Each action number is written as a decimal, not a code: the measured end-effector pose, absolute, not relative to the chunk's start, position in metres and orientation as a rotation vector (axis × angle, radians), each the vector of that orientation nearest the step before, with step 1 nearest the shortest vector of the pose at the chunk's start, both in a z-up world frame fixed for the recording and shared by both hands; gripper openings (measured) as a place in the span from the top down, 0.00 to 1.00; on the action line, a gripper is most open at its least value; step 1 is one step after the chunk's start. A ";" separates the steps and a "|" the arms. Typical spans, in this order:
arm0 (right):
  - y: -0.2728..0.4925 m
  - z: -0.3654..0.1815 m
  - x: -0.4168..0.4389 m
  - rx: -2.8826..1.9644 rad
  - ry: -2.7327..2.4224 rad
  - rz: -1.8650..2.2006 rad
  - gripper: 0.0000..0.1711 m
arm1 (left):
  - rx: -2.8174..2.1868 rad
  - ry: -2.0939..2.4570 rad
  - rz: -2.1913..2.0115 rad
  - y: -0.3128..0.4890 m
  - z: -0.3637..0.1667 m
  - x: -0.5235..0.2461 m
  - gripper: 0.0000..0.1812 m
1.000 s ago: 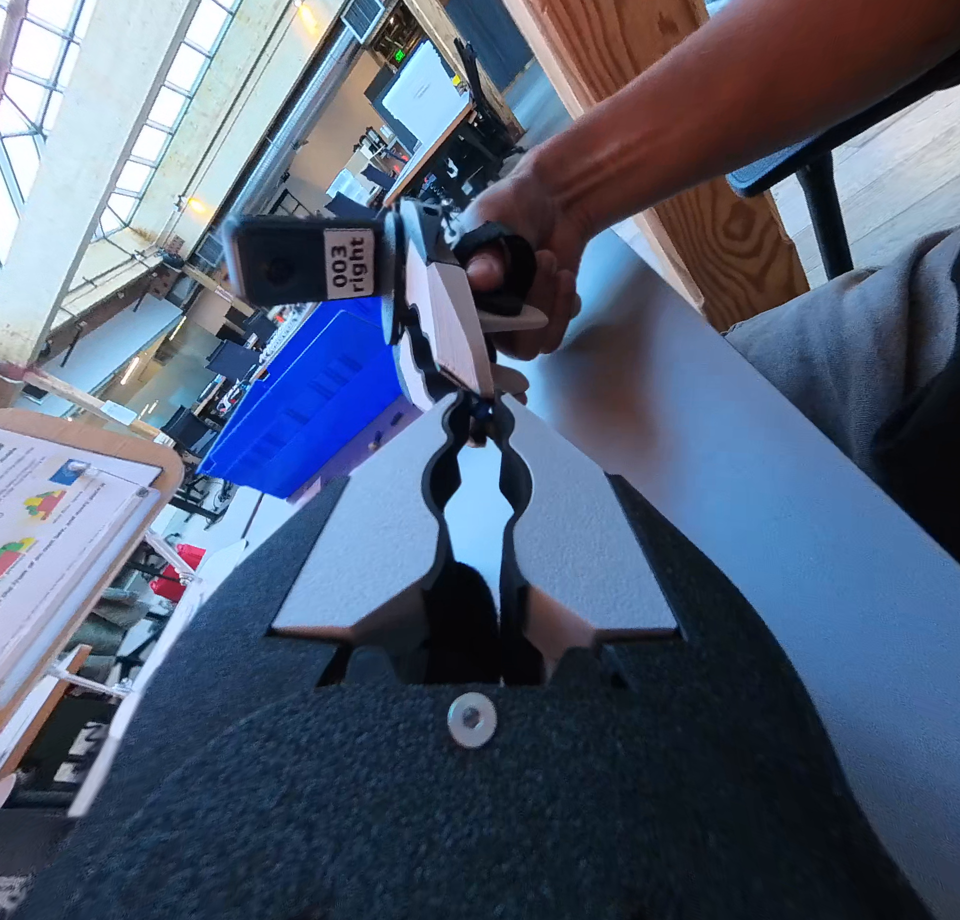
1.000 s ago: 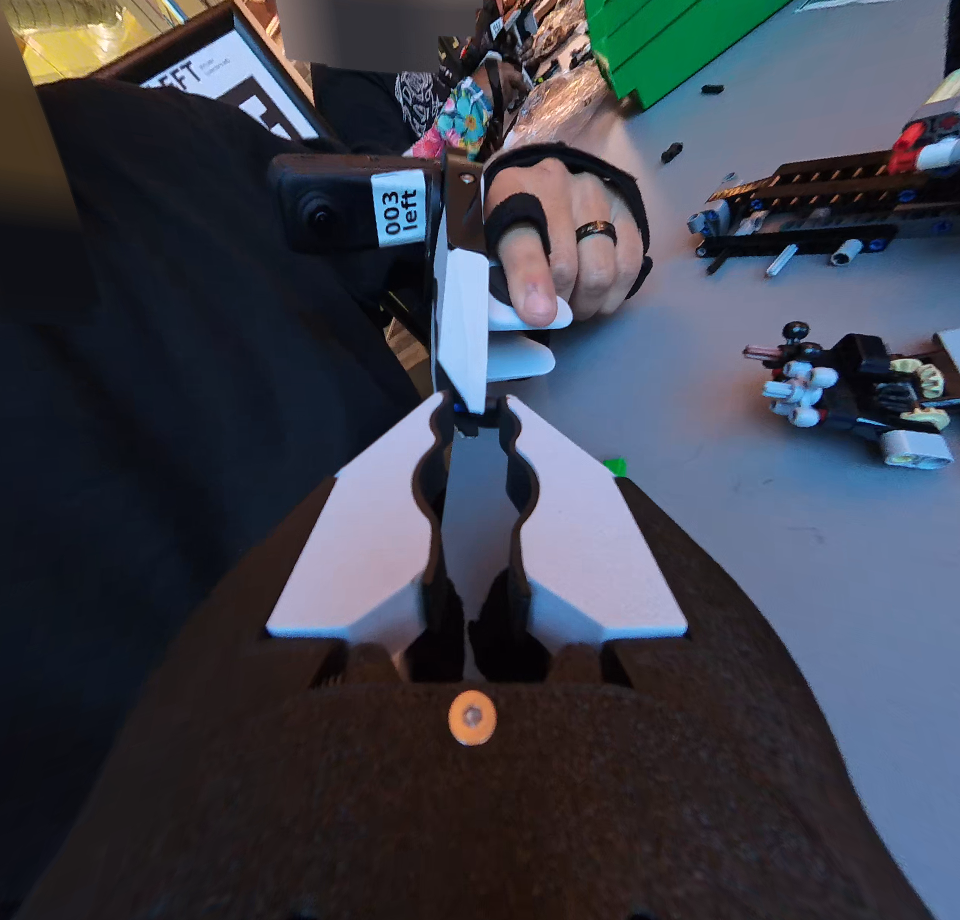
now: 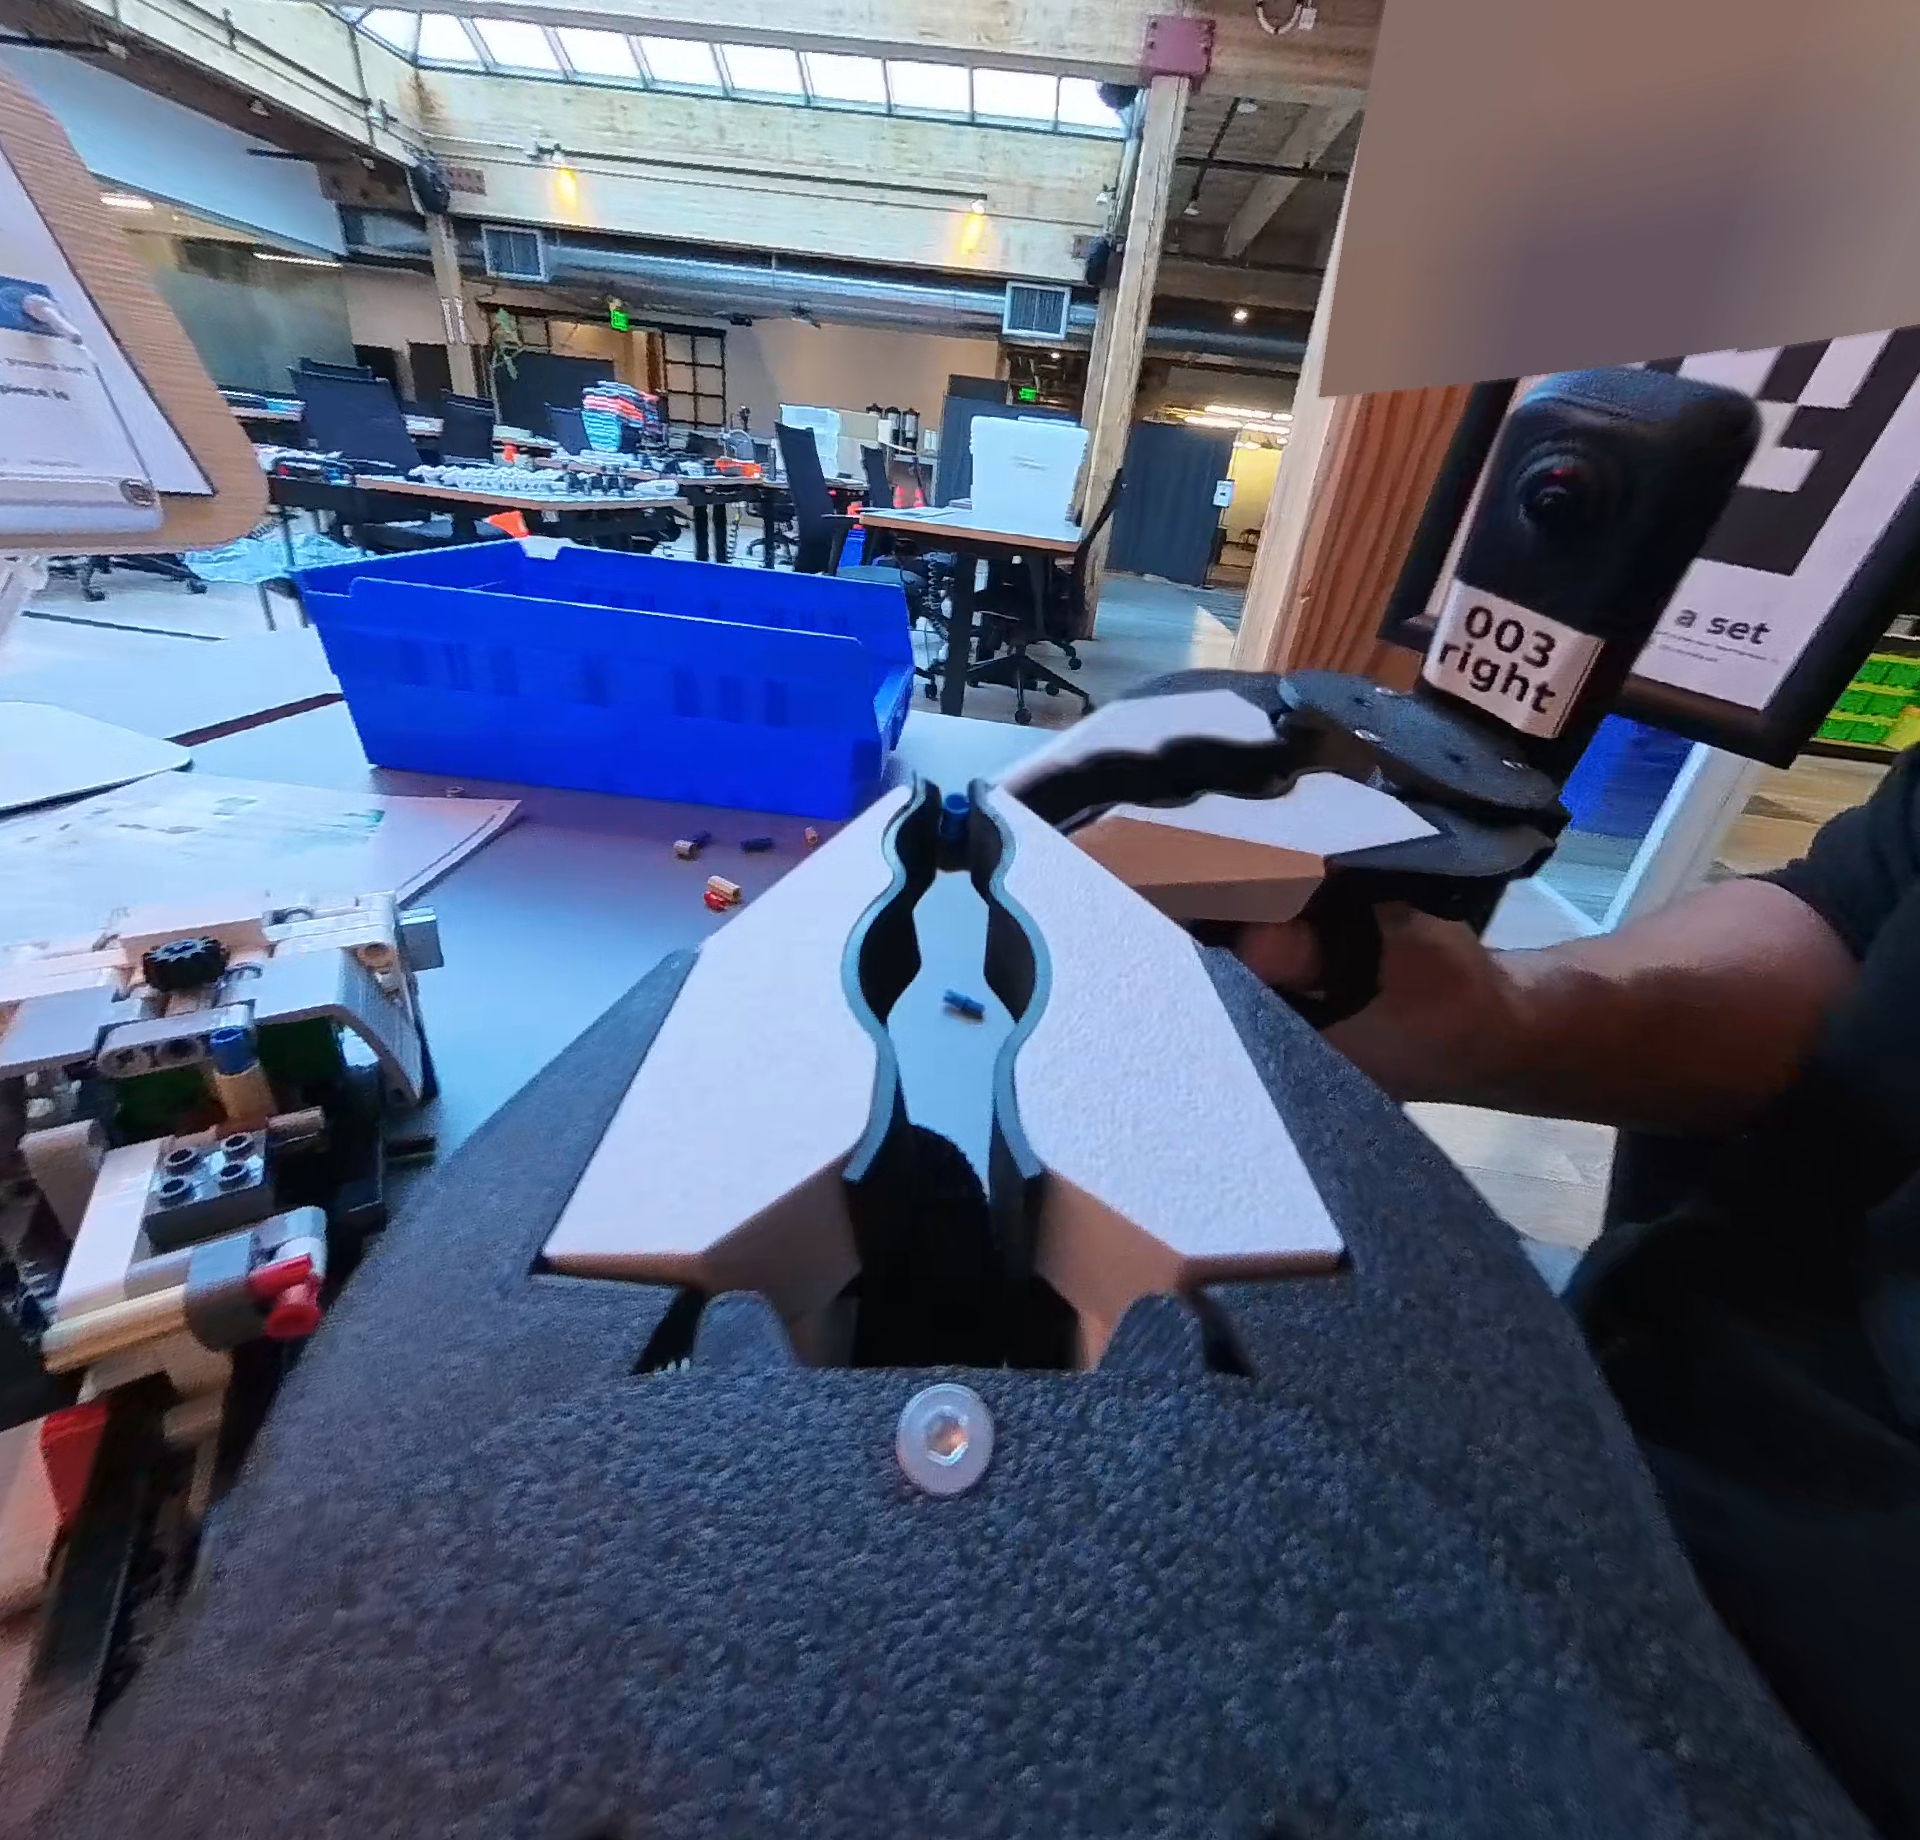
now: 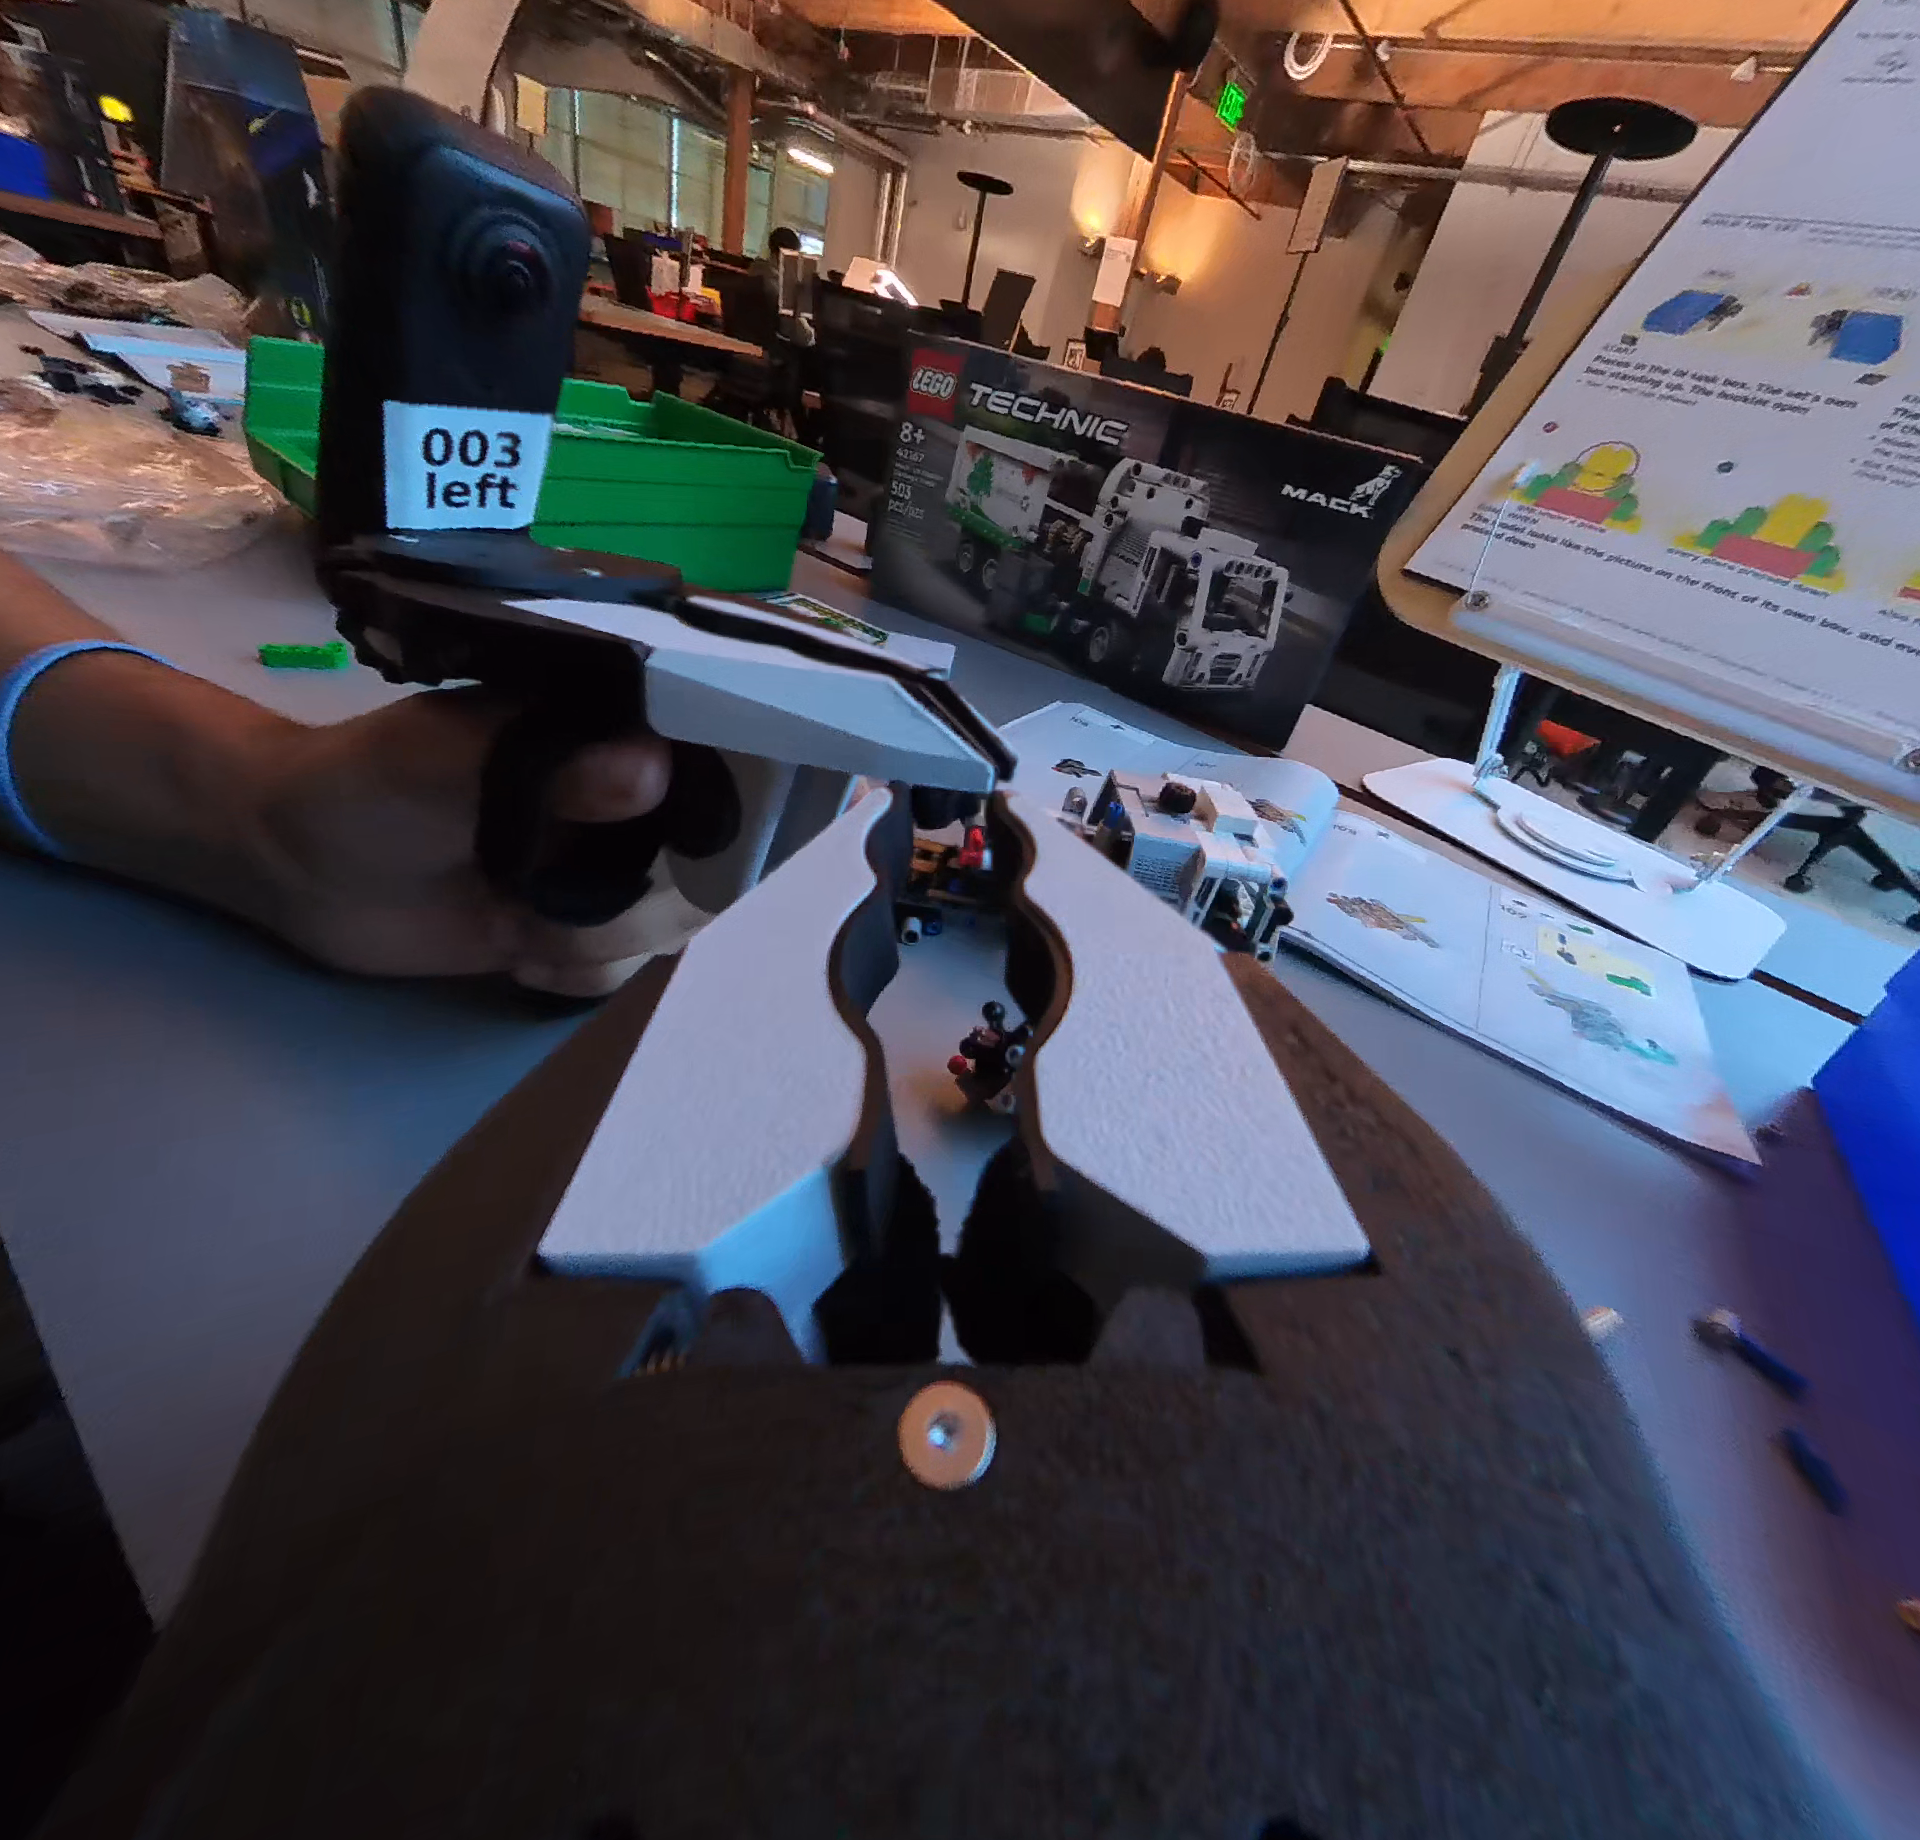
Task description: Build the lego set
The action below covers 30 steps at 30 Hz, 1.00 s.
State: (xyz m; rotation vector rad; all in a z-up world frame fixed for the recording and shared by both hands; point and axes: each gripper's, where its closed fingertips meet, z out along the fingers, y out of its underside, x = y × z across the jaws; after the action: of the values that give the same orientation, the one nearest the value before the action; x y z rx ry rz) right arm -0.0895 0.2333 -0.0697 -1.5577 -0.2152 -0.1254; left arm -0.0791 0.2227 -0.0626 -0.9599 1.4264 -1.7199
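My left gripper (image 3: 951,803) is shut on a small blue pin (image 3: 951,816) held at its fingertips, above the grey table. It also shows in the right wrist view (image 4: 992,764), coming in from the left. My right gripper (image 4: 943,803) is slightly open and empty, its tips next to the left gripper's tips. It shows from the side in the left wrist view (image 3: 1049,767). The partly built white truck (image 4: 1195,855) stands beyond it and also shows at the left of the left wrist view (image 3: 208,1063). A small black sub-assembly (image 4: 987,1047) lies under the right fingers.
A blue bin (image 3: 623,668) stands at the back, with loose pins (image 3: 717,888) in front of it. An open booklet (image 4: 1455,959), the set's box (image 4: 1122,543), a green bin (image 4: 665,481) and an instruction stand (image 4: 1714,440) surround the truck. More blue pins (image 4: 1756,1364) lie at the right. Both grippers' tips are close together, under 4 cm apart. Both grippers' tips are roughly 15 centimetres from the partly built white truck (image 4: 1195,855). The left camera catches it too, in the left wrist view (image 3: 335,964).
Both grippers were pinched tip to tip on the pin. Now the right gripper has opened off it, the left keeps it, and both have swung round toward the truck.
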 end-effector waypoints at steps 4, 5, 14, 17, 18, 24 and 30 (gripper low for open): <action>0.230 -0.071 -0.091 -1.556 -0.283 -0.165 0.97 | -0.965 1.440 -1.745 0.222 -0.063 -0.079 0.99; 0.229 -0.070 -0.091 -1.555 -0.304 -0.167 0.97 | -0.955 1.446 -1.759 0.221 -0.063 -0.080 0.99; 0.200 -0.057 -0.106 -1.463 -0.397 0.475 0.98 | -0.751 1.604 -1.887 0.210 -0.058 -0.096 0.92; 0.194 -0.061 -0.108 -1.476 -0.448 0.544 0.98 | -0.693 1.699 -1.948 0.193 -0.062 -0.105 0.93; 0.194 -0.063 -0.107 -1.484 -0.454 0.536 0.97 | -0.687 1.719 -1.956 0.190 -0.063 -0.107 0.93; 0.190 -0.066 -0.114 -1.478 -0.508 0.602 0.97 | -0.664 1.764 -1.928 0.182 -0.068 -0.109 0.97; 0.194 -0.069 -0.100 -1.527 -0.477 0.527 0.92 | -0.702 1.730 -1.729 0.196 -0.075 -0.095 0.97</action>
State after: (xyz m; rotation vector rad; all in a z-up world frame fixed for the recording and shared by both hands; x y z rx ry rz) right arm -0.1003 0.1941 -0.0694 -1.5273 -0.4775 0.5266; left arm -0.0950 0.1960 -0.0749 -0.7017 1.7303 -1.7292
